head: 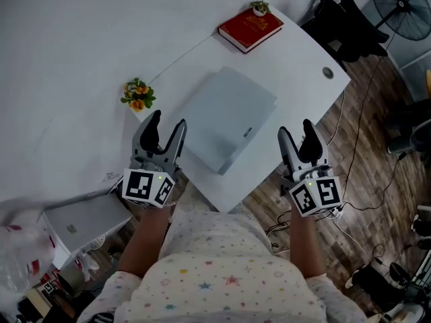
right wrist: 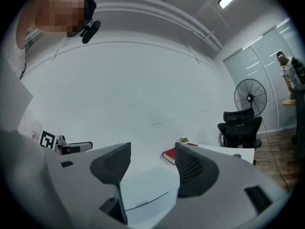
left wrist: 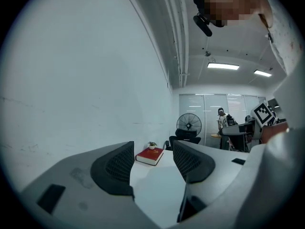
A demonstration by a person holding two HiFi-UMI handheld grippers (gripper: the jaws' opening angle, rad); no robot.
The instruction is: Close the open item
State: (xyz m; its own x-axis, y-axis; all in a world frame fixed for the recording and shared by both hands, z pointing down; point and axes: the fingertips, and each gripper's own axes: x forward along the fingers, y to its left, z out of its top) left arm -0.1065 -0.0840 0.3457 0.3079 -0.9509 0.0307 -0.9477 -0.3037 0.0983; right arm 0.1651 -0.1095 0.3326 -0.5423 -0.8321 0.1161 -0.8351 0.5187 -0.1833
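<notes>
Head view: white desk [head: 296,66] with a grey laptop [head: 225,116] lying flat in the middle, lid down against its base (seam shows along the near edge in the right gripper view, laptop [right wrist: 145,187]). Left gripper [head: 167,121] hovers over the desk's near left edge, just beside the laptop's left corner and not touching it. Its jaws are wide apart with nothing between them; in its own view the left gripper [left wrist: 152,148] frames only bare desk and the far red book [left wrist: 150,155]. Right gripper [head: 295,128] is at the near right edge, close to the laptop's right corner and clear of it. Its jaws are also spread wide and empty; in its own view the right gripper [right wrist: 152,150] looks over the laptop toward the book [right wrist: 169,154]. The book [head: 250,28] lies closed at the desk's far end, well apart from the laptop, with a small plant [head: 259,7] touching or just behind its far edge. An orange-flower pot [head: 138,94] sits at the left edge, near the left gripper. A black chair [head: 343,19] and a fan [head: 401,2] stand beyond the far right corner, on the wood floor.
</notes>
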